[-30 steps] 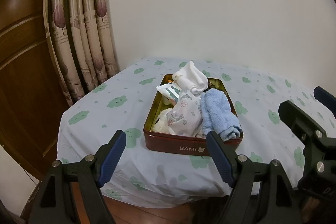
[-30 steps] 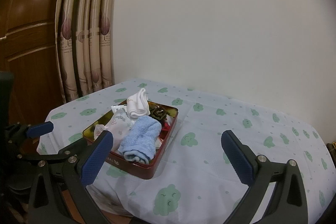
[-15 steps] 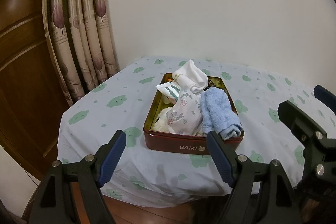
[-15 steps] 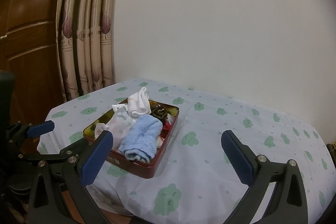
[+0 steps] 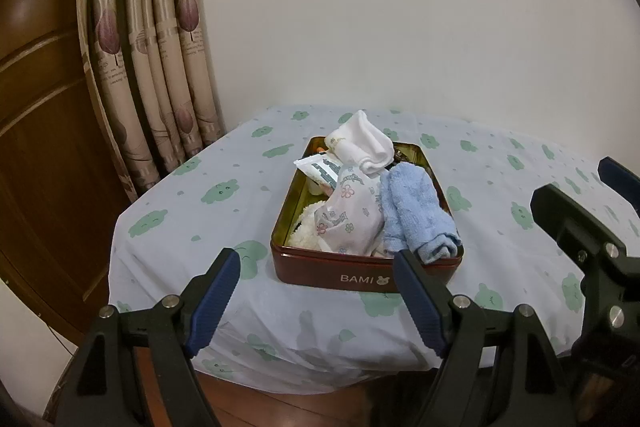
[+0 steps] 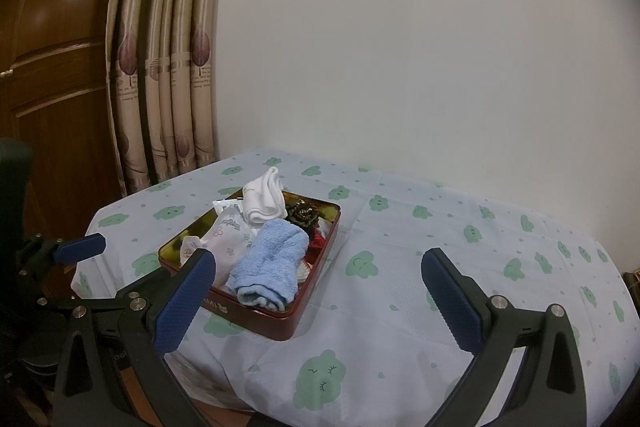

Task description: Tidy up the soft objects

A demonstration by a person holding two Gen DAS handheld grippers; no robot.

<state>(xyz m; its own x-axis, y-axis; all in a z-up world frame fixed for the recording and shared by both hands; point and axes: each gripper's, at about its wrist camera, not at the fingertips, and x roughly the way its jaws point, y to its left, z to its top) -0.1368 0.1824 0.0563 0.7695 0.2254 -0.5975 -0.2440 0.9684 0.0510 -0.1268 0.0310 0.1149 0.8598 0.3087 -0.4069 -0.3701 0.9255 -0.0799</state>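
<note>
- My left hand-held gripper (image 5: 316, 291) and right hand-held gripper (image 6: 320, 291) hover with fingers apart, holding nothing.
- Beyond them, the red tin (image 5: 320, 269) sits on the clothed surface (image 6: 460, 247).
- Inside lie a blue towel (image 5: 416, 215), floral cloth (image 5: 352, 219) and, farthest, a white sock (image 5: 366, 141).

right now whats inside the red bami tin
The red metal tin holds a rolled blue towel, white sock, floral white cloth, and a dark patterned scrunchie. Anything beneath them is covered.
</note>
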